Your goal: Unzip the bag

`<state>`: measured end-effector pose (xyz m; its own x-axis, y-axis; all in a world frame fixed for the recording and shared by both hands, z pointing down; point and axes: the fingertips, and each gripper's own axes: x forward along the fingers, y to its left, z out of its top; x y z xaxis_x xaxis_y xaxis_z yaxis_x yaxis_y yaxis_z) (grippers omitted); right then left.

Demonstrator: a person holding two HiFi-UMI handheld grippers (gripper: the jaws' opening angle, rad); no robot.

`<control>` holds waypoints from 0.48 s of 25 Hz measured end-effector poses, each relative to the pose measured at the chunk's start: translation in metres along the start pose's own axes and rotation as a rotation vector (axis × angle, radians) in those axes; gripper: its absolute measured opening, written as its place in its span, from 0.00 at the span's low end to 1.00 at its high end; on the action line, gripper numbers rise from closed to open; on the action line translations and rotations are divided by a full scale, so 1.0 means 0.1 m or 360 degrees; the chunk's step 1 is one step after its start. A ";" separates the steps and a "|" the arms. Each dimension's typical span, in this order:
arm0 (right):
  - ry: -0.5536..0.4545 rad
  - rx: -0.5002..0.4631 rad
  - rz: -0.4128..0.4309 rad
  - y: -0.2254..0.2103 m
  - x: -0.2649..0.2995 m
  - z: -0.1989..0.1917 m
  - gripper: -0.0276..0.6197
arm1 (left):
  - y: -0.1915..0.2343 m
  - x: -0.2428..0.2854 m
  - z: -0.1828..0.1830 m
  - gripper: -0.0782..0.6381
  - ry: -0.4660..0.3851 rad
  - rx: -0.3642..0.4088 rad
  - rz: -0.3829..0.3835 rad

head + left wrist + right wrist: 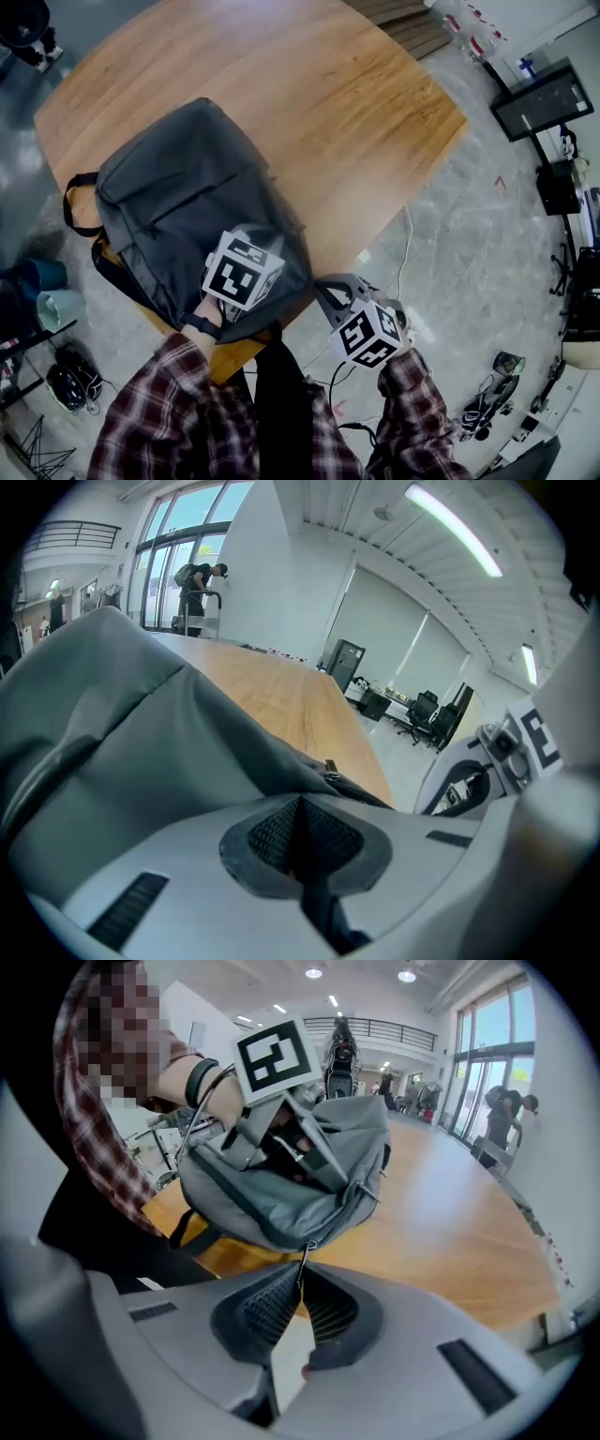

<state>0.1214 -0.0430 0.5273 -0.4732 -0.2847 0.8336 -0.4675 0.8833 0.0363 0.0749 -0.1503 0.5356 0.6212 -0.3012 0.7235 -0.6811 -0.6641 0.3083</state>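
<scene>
A grey backpack (178, 202) lies flat on the wooden table (328, 94), its near end hanging over the table's edge. My left gripper (300, 829) is shut on a fold of the backpack's fabric (141, 752) at that near end; in the head view its marker cube (242, 270) sits over the bag. My right gripper (298, 1283) is shut on the thin metal zipper pull (301, 1258), just off the table's edge below the bag's corner (281, 1213). The zipper track curves around the bag's edge. Another small pull (329, 772) shows past my left jaws.
The table stretches away beyond the bag. Straps (77, 202) hang off the bag's left side. Grey floor with cables (405, 253) lies to the right. People stand by the windows (511, 1119) far off. Shoes and small bins (56, 309) sit at the left.
</scene>
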 end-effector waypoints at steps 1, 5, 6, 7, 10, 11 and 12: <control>-0.0007 0.0011 0.0013 0.08 -0.02 -0.02 0.07 | 0.01 0.00 0.00 0.12 -0.0001 -0.0012 -0.0004; -0.0113 0.0220 -0.0087 0.24 -0.02 0.08 0.07 | 0.04 0.01 0.02 0.12 -0.0004 -0.0033 0.0009; -0.0137 0.0298 -0.0139 0.21 -0.01 0.08 0.07 | 0.04 0.01 0.03 0.12 -0.0011 -0.0031 0.0016; -0.0157 0.0367 -0.0196 0.16 -0.02 0.07 0.07 | 0.05 0.01 0.04 0.12 -0.0022 -0.0034 0.0018; -0.0197 0.0488 -0.0318 -0.08 -0.05 0.01 0.07 | 0.14 -0.07 0.07 0.12 -0.0082 -0.0107 0.0014; -0.0201 0.0487 -0.0337 -0.16 -0.05 0.02 0.07 | 0.17 -0.11 0.07 0.12 -0.0093 -0.0138 0.0017; -0.0203 0.0476 -0.0349 -0.25 -0.05 0.03 0.07 | 0.20 -0.14 0.06 0.12 -0.0090 -0.0145 0.0023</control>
<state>0.1325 -0.0649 0.5206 -0.4182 -0.5154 0.7479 -0.7561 0.6539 0.0279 0.0549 -0.1633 0.5275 0.6300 -0.3502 0.6932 -0.7211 -0.5951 0.3548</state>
